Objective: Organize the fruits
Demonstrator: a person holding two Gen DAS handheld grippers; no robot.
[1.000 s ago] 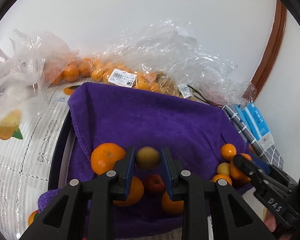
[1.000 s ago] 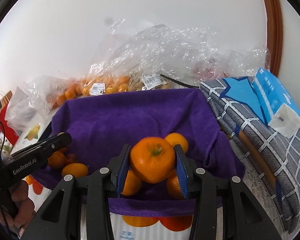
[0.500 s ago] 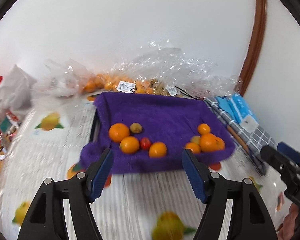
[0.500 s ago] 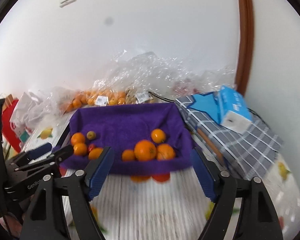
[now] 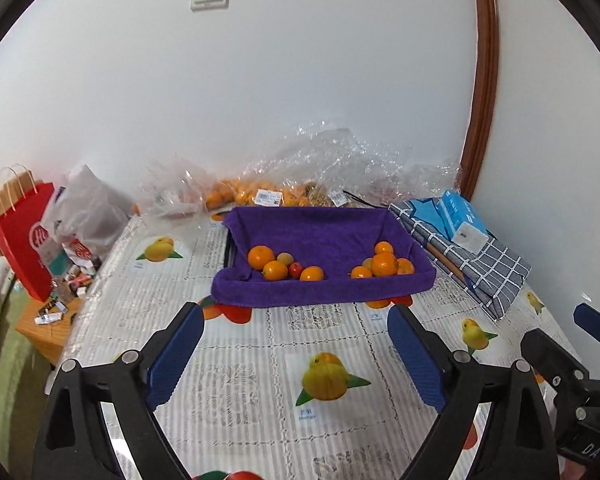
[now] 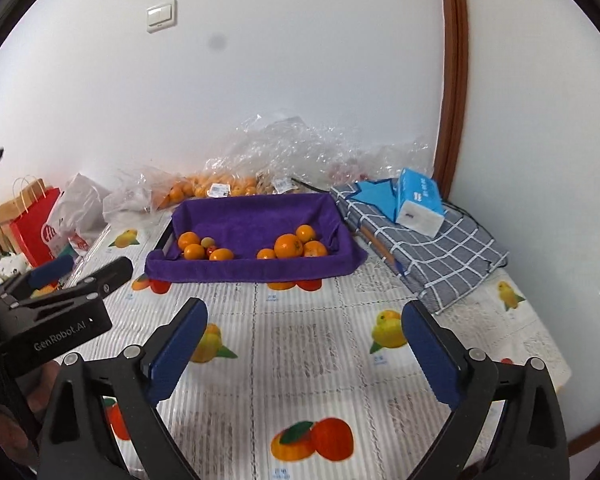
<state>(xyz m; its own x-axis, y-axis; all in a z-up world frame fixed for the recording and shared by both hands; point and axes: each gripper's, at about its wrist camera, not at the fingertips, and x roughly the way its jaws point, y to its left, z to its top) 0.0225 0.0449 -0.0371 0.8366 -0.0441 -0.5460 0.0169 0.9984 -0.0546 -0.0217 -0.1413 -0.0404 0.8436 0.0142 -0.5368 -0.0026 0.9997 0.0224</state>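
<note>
My left wrist camera looks forward and downward over my left claw across the desk, well back from the purple-lined tray. My right wrist camera faces likewise from beside it. Both views share the tray, desk and rear wall.

- The left gripper, black with blue-padded fingers, hangs well short of the purple-cloth-lined tray, jaws opening, nothing between them.
- The right gripper, likewise built, hangs beside it, jaws opening, empty.
</note>
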